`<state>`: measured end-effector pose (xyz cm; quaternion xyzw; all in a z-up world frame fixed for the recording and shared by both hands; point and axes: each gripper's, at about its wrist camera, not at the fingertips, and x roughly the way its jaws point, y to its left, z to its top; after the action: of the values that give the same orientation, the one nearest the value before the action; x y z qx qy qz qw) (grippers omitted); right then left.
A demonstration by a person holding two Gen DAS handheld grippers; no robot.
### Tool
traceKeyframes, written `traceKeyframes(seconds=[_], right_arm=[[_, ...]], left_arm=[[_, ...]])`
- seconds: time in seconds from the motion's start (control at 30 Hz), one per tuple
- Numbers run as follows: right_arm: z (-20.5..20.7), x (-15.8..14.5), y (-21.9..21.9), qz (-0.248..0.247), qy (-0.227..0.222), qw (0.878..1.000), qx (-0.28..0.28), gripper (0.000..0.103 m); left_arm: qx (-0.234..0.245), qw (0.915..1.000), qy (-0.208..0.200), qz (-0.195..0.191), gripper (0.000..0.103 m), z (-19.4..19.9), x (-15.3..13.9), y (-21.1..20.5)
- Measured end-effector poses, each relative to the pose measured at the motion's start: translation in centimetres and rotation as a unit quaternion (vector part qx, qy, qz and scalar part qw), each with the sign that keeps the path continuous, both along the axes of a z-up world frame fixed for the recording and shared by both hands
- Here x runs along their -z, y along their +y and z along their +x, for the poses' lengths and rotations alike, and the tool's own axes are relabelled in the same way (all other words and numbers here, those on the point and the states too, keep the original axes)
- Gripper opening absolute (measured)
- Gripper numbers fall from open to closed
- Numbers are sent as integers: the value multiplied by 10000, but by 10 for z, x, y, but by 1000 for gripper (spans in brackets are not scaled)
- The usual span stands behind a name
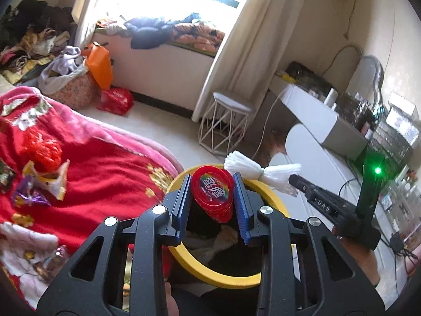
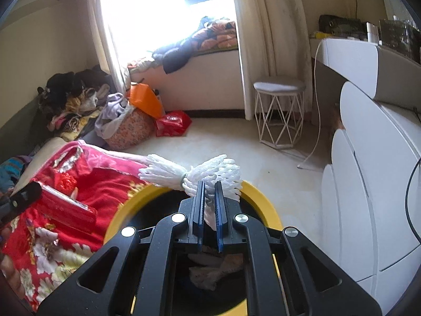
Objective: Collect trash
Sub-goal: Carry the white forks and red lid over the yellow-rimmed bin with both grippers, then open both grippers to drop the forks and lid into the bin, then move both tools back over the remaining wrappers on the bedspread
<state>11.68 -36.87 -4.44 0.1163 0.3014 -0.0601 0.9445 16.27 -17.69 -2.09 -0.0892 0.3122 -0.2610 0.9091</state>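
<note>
My left gripper (image 1: 212,184) is shut on a red round candy tin (image 1: 213,193) and holds it over the yellow-rimmed trash bin (image 1: 273,197). My right gripper (image 2: 209,192) is shut on a white foam fruit net (image 2: 192,175), also above the bin's yellow rim (image 2: 263,200); the net shows in the left wrist view (image 1: 259,171) too. Crumpled paper lies inside the bin. Snack wrappers (image 1: 39,181) lie on the red blanket (image 1: 105,168) of the bed to the left.
A white wire-frame stool (image 2: 279,113) stands by the curtain. White drawers and a dressing table (image 2: 368,158) run along the right. A laundry basket (image 2: 126,129), an orange bag and a red bag (image 2: 172,122) sit on the floor by the window seat.
</note>
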Motion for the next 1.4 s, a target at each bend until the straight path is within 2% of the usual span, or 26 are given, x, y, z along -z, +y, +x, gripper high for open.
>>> traceKeyframes(seconds=[0.4,0.47,0.5,0.53,0.57,0.67,0.73,0.77,1.07,1.4], right_arm=[[10,20,-4,-18,639,9973,-366,10],[12,23,-4,30,727,9967,-357,25],[12,24,-7,120,735,9965,-369,28],[12,25,-9,240,720,9964,-367,33],[11,27,-13,421,683,9962,-348,37],[11,26,-18,650,601,9956,-307,39],[10,25,-19,701,556,9957,-247,41],[10,23,-18,706,533,9958,-221,45],[5,-2,-2,618,77,9974,-357,65],[1,-23,28,352,-291,9970,-628,74]], left_arm=[[278,9991,294,104,25,15,35,-29],[375,9979,517,-45,26,22,44,-30],[430,9959,764,-206,40,27,51,-28],[444,9947,893,-254,62,31,54,-27],[359,9950,904,-233,67,31,55,-25],[314,9960,805,-220,70,28,50,-20],[270,9964,760,-269,86,24,44,-14],[213,9971,678,-253,92,22,40,-11],[-213,9995,137,187,92,-5,17,12],[-622,9971,-201,396,92,-25,-1,52]])
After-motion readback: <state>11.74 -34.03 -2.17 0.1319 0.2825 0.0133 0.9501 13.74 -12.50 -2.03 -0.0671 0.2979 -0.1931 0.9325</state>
